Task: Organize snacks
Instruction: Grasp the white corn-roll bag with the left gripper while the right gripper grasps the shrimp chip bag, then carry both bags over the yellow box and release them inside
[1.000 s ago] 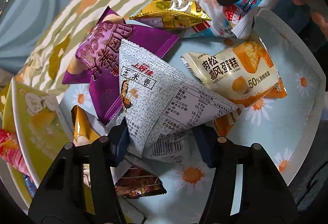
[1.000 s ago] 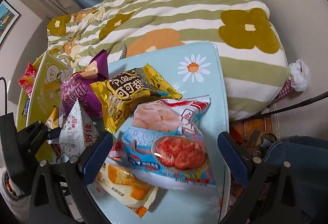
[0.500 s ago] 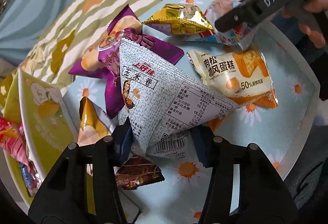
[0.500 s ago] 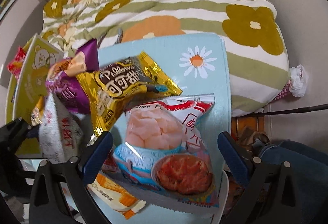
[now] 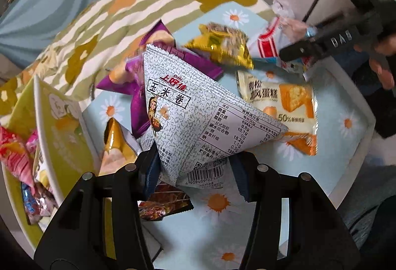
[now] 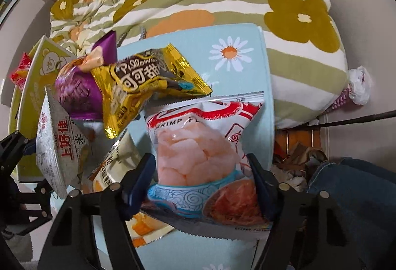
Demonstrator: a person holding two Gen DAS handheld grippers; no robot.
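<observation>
Two hand-held grippers above a daisy-print tray (image 5: 356, 146), left hand-held gripper (image 5: 195, 166) pinching a grey corn-roll packet (image 5: 198, 111), right hand-held gripper (image 6: 203, 183) clamping a shrimp-chip bag (image 6: 198, 146), gold packet (image 6: 146, 82) beside it.

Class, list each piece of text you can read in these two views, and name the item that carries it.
"上好佳 玉米卷": grey corn-roll packet.
"肉松戚风蛋糕", "50%": cream cake packet.
"DAS": right gripper.
"Pillows 可可甜": gold packet.
"SHRIMP": shrimp chips bag.
Nutrition table, barcode digits: too small.
</observation>
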